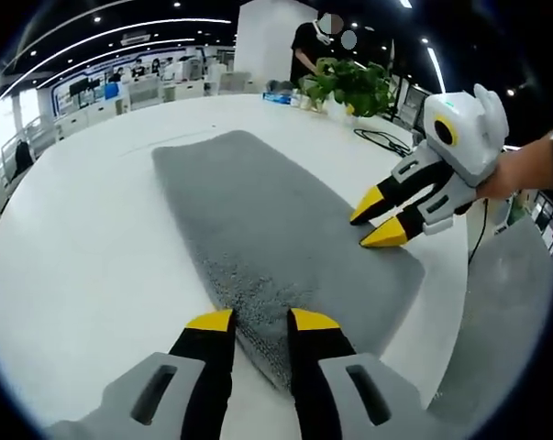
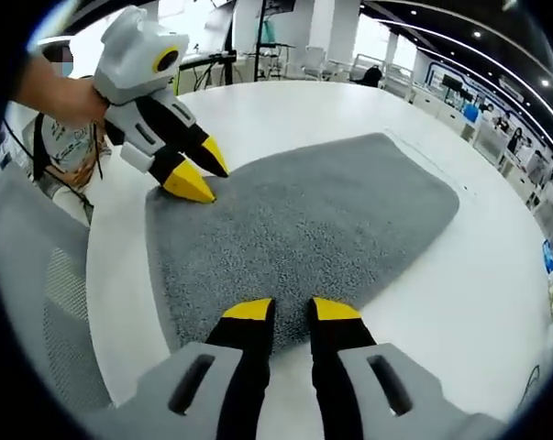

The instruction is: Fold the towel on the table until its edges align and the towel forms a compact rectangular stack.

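In the left gripper view, the left gripper (image 1: 261, 320) rose from the bottom with its two yellow-tipped jaws parted by a narrow gap, one jaw on each side of the near corner of the grey towel (image 1: 276, 229); whether the jaws actually pinched the cloth could not be told. In the right gripper view the same tool came in from the upper left, its tips at the far corner of the towel. The right gripper (image 2: 292, 309) stood in its own view with a similar narrow gap between its jaws, their tips over the near edge of the towel (image 2: 304, 229), and contact with the fabric could not be judged there either. In the left gripper view this tool entered from the right, held by a hand (image 1: 519, 170), its yellow tips close together at the towel's right edge. The towel lay spread flat and unfolded on the white table (image 1: 83, 238), near the table's edge. Farther off, at the far end of the table, stood a green potted plant (image 1: 349, 84), a black cable (image 1: 381, 139) lay beside it, and a person (image 1: 308, 50) stood behind it.
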Available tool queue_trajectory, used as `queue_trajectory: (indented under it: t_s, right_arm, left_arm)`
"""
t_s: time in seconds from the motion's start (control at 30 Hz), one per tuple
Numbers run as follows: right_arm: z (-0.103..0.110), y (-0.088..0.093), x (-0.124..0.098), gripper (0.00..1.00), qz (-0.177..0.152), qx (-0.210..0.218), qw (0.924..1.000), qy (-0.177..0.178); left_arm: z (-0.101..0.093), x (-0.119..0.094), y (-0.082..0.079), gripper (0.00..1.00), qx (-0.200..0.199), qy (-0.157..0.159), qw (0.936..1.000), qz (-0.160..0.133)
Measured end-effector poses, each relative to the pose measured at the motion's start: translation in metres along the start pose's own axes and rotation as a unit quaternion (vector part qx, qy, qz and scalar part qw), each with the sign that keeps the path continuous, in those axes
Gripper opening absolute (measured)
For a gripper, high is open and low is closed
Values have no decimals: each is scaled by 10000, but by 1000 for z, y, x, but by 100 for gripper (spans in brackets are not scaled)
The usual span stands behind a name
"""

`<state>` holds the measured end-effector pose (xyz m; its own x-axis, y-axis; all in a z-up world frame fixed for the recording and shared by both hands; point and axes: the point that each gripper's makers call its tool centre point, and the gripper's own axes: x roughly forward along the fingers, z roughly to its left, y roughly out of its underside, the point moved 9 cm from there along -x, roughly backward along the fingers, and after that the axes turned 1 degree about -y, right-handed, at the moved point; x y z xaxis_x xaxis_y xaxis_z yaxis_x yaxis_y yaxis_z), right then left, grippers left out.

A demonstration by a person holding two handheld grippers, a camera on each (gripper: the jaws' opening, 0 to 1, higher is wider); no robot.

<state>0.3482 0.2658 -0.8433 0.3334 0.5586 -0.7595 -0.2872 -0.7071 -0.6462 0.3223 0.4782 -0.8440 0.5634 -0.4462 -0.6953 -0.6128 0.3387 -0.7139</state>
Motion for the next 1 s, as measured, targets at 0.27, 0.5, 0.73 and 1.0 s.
queue_trajectory:
  t_s: [0.27, 0.5, 0.73, 1.0]
  right_arm:
    - [0, 16, -12, 13, 6, 253, 9996, 146]
    - [-3, 25, -22, 13, 58, 275, 9995, 167]
    - [-9, 37, -31, 13, 102, 192, 9997, 148]
    - [-15, 55, -47, 13, 159, 160, 9995, 210]
  left_arm:
    - [-16, 5, -2, 23, 54, 100, 9999, -9]
    - [-29, 10, -6, 23, 44, 187, 9998, -1]
    - [-44, 15, -9, 23, 118, 222, 9997, 0]
    - [-66, 27, -19, 23, 231, 262, 9993, 103]
